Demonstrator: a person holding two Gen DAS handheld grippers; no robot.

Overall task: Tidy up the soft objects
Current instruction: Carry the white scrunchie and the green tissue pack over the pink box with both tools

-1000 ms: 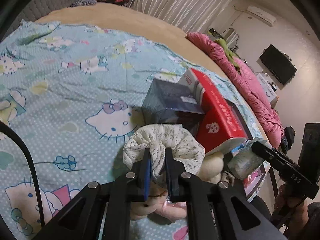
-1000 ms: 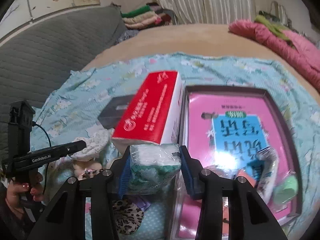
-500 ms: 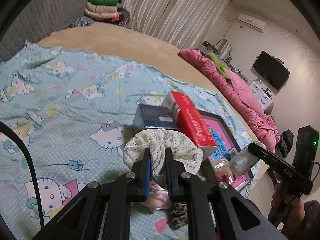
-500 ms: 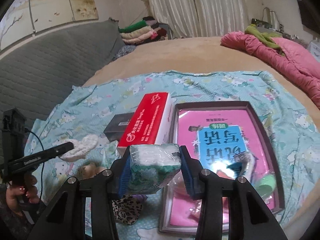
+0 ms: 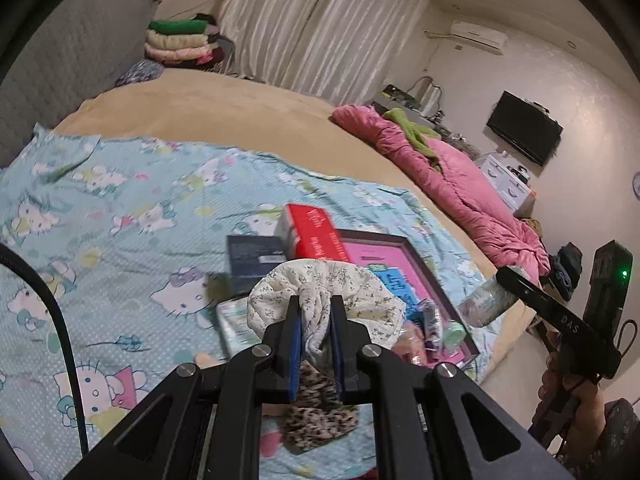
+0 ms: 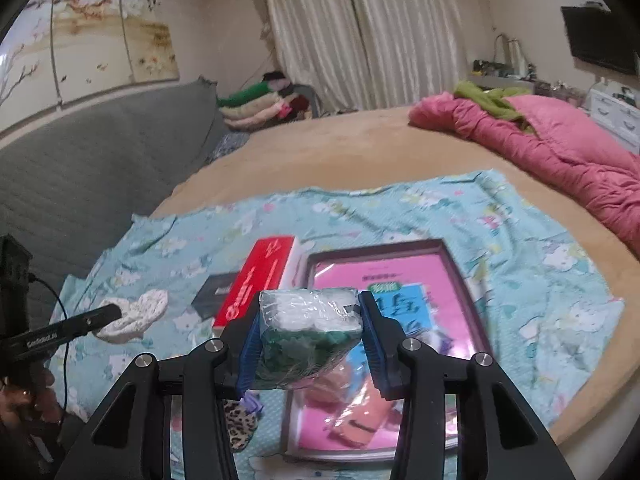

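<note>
Both tools higher: crinkly tissue pack (image 6: pixel 310 330), gathered floral scrunchie (image 5: pixel 324 300).

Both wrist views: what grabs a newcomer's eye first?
Each set of tongs is shut on something soft, held above the bed: the left tongs pinch a floral scrunchie, the right tongs clamp a plastic-wrapped tissue pack. Under them, on the cartoon-cat sheet, a red box stands beside a dark-rimmed tray with a pink book. A pink quilt is bunched at the far right.
</note>
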